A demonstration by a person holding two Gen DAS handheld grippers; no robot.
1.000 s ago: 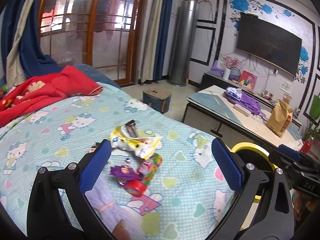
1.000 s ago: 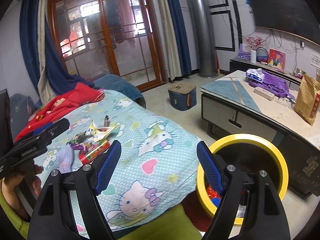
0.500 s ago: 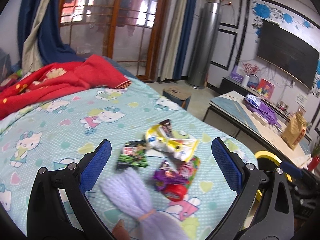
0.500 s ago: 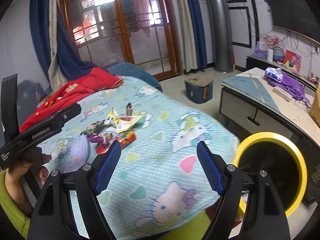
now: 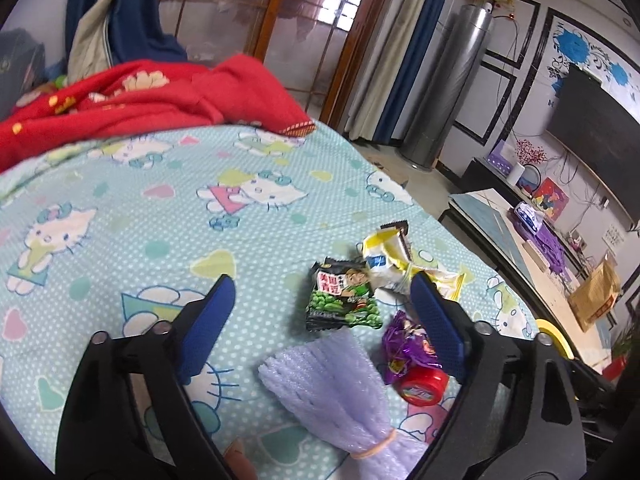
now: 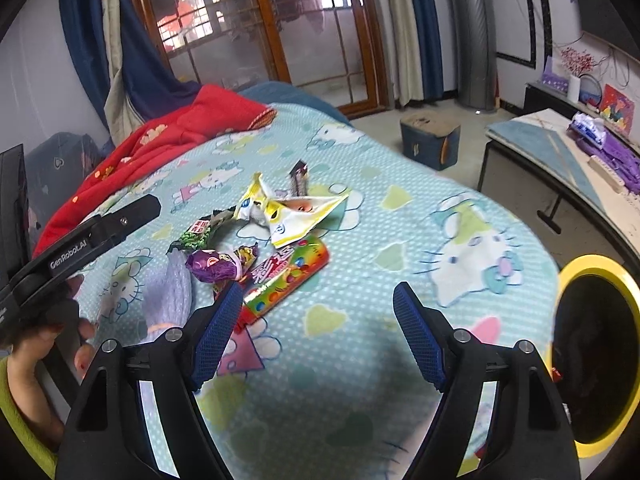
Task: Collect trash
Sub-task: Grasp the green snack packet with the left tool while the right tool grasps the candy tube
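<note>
A small pile of trash lies on the Hello Kitty bedspread: a green snack packet, a crumpled yellow-white wrapper, a purple wrapper, a red-capped candy tube and a lilac foam net. My left gripper is open, low over the bed, with the green packet and foam net between its fingers. My right gripper is open above the bed, just right of the candy tube. A yellow-rimmed bin stands off the bed's right edge.
A red blanket lies at the far end of the bed. A low table with purple cloth stands to the right across a floor gap, with a small blue box on the floor. The left gripper's body shows in the right view.
Both grippers have moved left and down toward the trash pile. The green packet and foam net now sit between the left fingers; the bin has slid to the right edge of the right view.
</note>
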